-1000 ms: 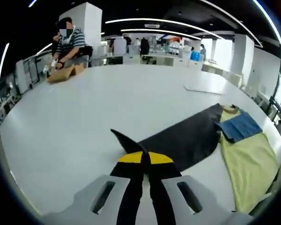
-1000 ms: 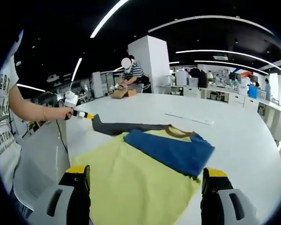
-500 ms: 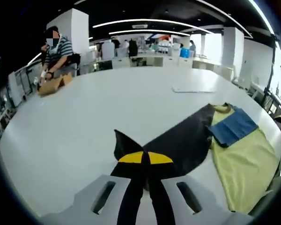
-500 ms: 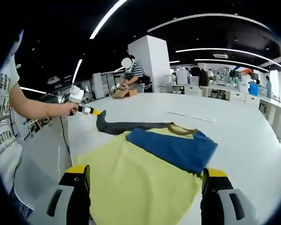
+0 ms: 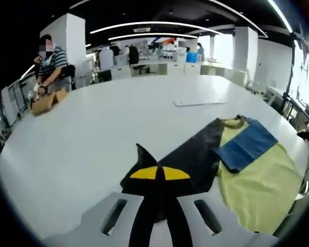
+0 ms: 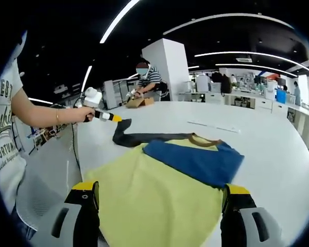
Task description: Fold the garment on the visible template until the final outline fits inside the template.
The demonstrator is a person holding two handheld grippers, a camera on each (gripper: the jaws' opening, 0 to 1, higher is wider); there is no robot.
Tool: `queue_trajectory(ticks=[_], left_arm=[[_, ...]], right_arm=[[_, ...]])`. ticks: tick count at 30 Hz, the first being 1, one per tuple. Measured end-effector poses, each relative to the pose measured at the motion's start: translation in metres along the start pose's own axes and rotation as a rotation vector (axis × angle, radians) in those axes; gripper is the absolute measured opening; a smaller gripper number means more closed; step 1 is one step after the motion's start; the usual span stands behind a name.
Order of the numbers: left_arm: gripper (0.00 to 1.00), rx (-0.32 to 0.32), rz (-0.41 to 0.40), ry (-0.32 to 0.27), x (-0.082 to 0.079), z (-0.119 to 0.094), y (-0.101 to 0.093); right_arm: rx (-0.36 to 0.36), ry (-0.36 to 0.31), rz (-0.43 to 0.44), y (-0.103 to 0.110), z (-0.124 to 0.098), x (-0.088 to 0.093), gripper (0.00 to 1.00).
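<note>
A yellow T-shirt lies flat on the white table, its blue sleeve folded over the chest. My left gripper is shut on the tip of the dark grey sleeve. In the right gripper view the left gripper holds that grey sleeve lifted off the table, up and to the left of the shirt. My right gripper hovers open over the yellow hem, jaws wide apart with nothing between them. The yellow body and blue sleeve lie to the left gripper's right.
A thin white sheet lies flat on the table beyond the shirt. At the far end a person in a striped shirt handles a cardboard box. The holder's forearm reaches in from the left.
The left gripper has risen with the grey sleeve tip and carried it in toward the shirt body, so the sleeve bends upward. The right gripper stays open over the hem.
</note>
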State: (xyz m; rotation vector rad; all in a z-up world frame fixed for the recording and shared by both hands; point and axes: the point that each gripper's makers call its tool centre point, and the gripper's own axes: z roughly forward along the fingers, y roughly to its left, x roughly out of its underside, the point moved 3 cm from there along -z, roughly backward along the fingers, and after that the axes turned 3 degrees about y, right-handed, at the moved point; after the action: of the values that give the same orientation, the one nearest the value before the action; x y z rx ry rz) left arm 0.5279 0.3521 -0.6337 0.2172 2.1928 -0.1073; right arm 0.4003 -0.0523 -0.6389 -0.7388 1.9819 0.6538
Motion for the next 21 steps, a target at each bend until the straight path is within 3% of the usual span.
queue_trajectory(ticks=[6, 21], left_arm=[[0.00, 0.044, -0.024, -0.012, -0.011, 0.009, -0.019], [0.00, 0.133, 0.045, -0.037, -0.047, 0.032, -0.062]], right_arm=[[-0.009, 0.003, 0.000, 0.000, 0.002, -0.001, 0.99], [-0.012, 0.012, 0.003, 0.000, 0.001, 0.001, 0.99]])
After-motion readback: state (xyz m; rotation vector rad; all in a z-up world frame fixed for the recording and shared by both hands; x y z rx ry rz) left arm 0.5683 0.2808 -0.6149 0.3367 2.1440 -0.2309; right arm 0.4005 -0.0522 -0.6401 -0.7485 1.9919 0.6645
